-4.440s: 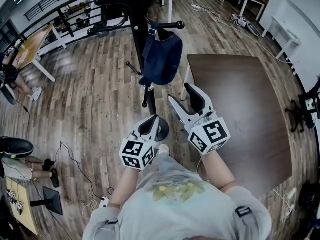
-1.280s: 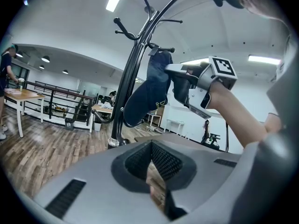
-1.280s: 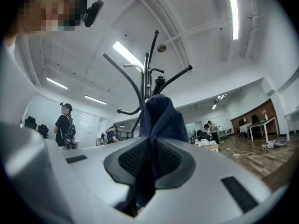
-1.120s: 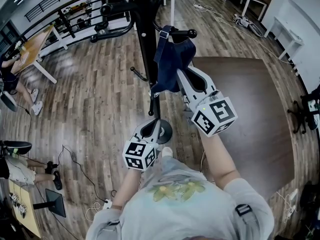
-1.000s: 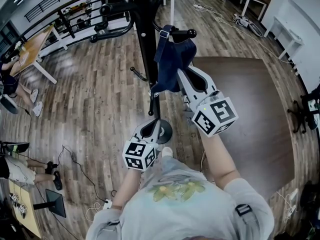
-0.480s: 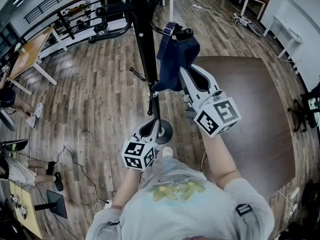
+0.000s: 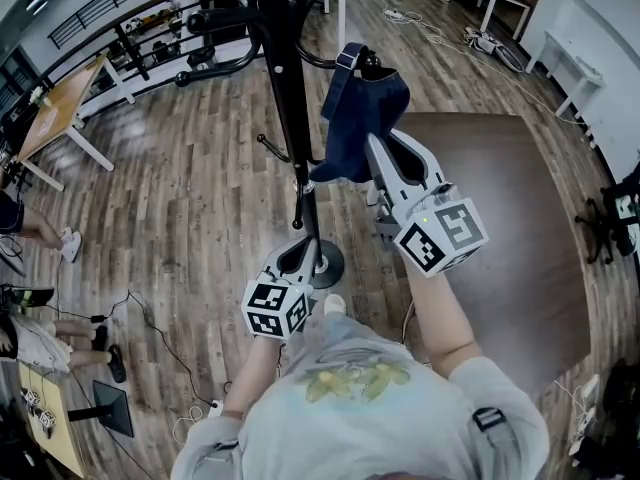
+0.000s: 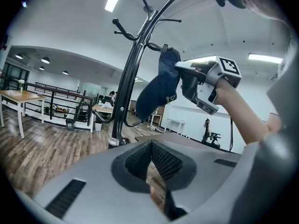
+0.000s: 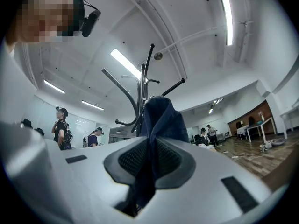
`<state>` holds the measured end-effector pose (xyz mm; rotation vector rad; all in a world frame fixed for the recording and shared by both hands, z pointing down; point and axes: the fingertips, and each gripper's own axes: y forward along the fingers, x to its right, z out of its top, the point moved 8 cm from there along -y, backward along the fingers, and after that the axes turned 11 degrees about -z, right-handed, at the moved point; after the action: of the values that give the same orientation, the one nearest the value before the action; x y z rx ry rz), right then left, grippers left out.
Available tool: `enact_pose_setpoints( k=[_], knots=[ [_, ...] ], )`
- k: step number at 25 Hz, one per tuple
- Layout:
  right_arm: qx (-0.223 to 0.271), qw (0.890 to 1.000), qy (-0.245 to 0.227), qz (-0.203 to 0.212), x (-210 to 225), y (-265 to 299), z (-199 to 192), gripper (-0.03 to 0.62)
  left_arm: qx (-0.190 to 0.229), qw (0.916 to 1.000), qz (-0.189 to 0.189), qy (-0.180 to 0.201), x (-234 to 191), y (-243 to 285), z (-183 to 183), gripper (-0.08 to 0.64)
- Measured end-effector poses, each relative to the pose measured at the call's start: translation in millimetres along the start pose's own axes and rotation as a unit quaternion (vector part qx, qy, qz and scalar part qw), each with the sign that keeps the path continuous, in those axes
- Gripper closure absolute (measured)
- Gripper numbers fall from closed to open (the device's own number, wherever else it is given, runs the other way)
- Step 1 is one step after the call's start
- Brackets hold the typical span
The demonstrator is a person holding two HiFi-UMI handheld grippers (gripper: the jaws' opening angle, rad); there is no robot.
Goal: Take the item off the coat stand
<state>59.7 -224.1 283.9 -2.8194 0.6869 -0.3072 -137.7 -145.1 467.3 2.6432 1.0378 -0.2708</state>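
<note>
A navy blue cloth bag (image 7: 352, 118) hangs by its strap near the knobbed tip of a hook on the black coat stand (image 7: 283, 98). My right gripper (image 7: 373, 142) is raised to the bag's lower half and is shut on its cloth. The right gripper view shows the bag (image 9: 161, 115) pinched in my right gripper (image 9: 150, 146), with the coat stand (image 9: 142, 85) behind. My left gripper (image 7: 307, 248) is held low near the stand's round base, shut and empty. In the left gripper view my left gripper (image 8: 152, 146) looks up at the bag (image 8: 159, 90) and the right gripper (image 8: 179, 66).
A dark brown table (image 7: 490, 208) stands right of the stand on the wood floor. A light wooden table (image 7: 60, 98) and a black railing (image 7: 110, 8) are at the far left. Cables (image 7: 150, 323) lie on the floor, with people's legs at the left edge.
My right gripper has risen a little and shifted right with the bag in it. The strap has slid along the hook toward its knobbed tip. The left gripper has stayed put.
</note>
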Motion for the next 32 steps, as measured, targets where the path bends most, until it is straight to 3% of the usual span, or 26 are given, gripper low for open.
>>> enact_pose_setpoints(
  k=[15,32],
  knots=[
    [0.02,1.0,0.015,-0.015,14,-23,10,0.54,-0.004,1.0,0.001,0.007,11,-1,-3,0.545],
    [0.0,0.999,0.023,-0.025,26,-53,-6,0.538,-0.008,0.9999,0.001,0.013,30,-7,-8,0.545]
  ],
)
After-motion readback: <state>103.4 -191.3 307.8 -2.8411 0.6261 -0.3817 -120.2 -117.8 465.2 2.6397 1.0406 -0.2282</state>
